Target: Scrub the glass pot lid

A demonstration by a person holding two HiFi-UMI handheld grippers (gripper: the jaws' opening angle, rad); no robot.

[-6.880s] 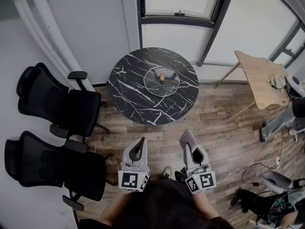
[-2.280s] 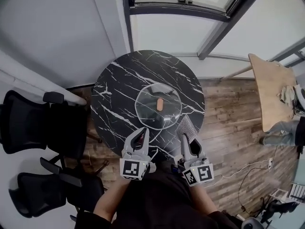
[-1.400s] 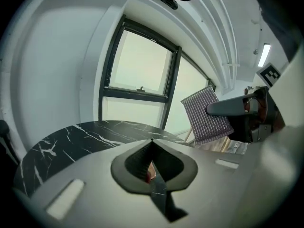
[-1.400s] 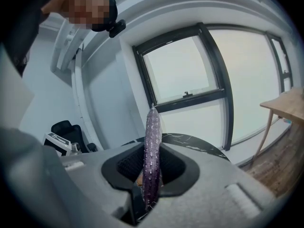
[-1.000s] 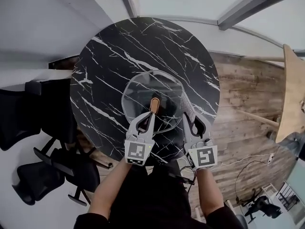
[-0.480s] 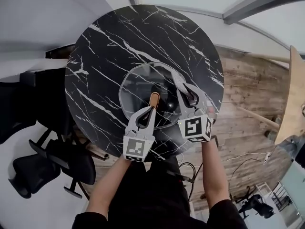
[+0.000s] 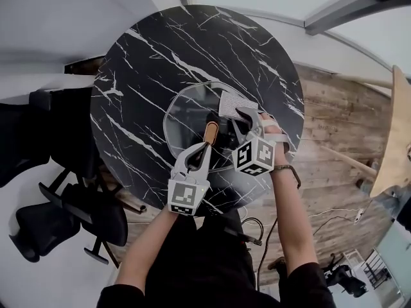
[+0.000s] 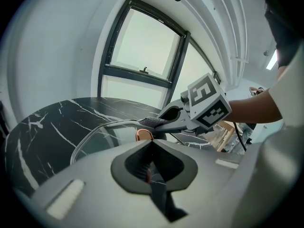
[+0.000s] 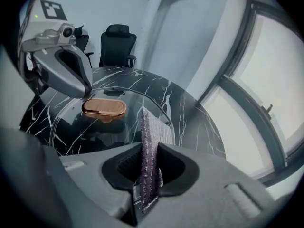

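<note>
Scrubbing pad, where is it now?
In the head view, the scrubbing pad is pinched in the right hand-held gripper, over the right side of the glass lid, beside its brown knob.

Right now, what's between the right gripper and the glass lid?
A purplish scouring pad, clamped in the right gripper, reaches out over the glass lid. The right gripper view shows it best.
</note>
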